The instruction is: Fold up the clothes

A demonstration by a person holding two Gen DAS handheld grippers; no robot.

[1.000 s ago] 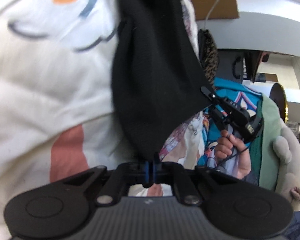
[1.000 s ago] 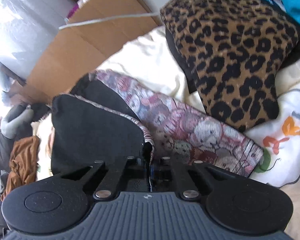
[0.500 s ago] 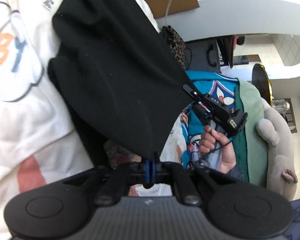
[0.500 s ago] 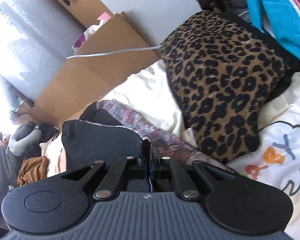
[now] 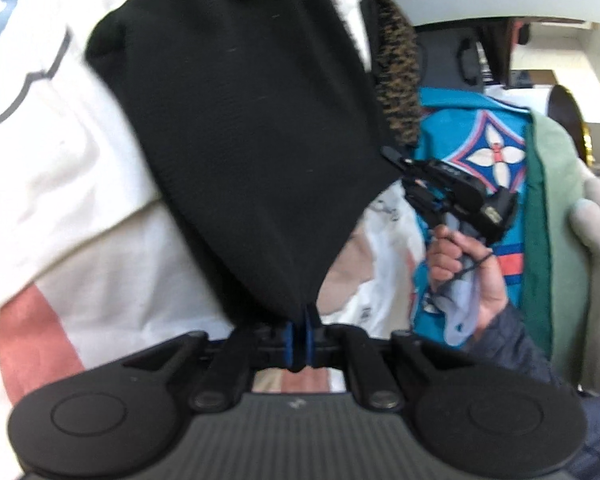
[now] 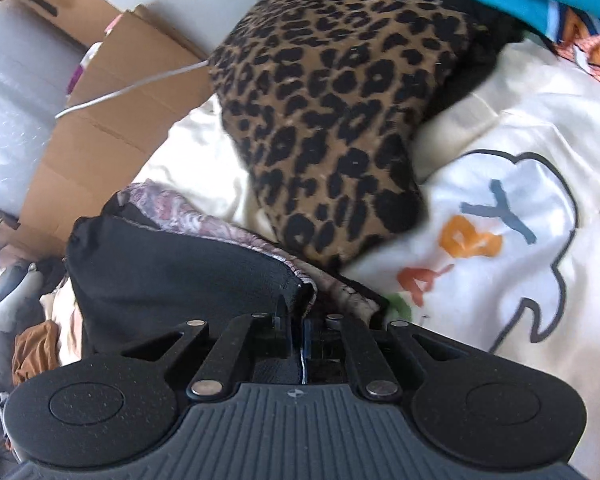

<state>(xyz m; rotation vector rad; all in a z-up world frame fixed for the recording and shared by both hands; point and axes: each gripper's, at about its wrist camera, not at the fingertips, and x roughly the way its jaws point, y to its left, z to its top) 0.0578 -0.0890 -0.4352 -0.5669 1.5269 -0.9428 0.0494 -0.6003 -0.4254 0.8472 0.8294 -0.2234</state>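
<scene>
Cream bedding with a cartoon print serves as our work surface. We hold one black garment above it by two corners; the left gripper and right gripper, jaws just easing, pinch cloth. We judge folding barely begun.

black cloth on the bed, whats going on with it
A person is folding a black garment with a handheld gripper in each hand. The left gripper pinches one corner and the right gripper another; both have just been opening slightly with cloth still between the fingers. It hangs over a cream blanket, next to a leopard-print cushion.
</scene>
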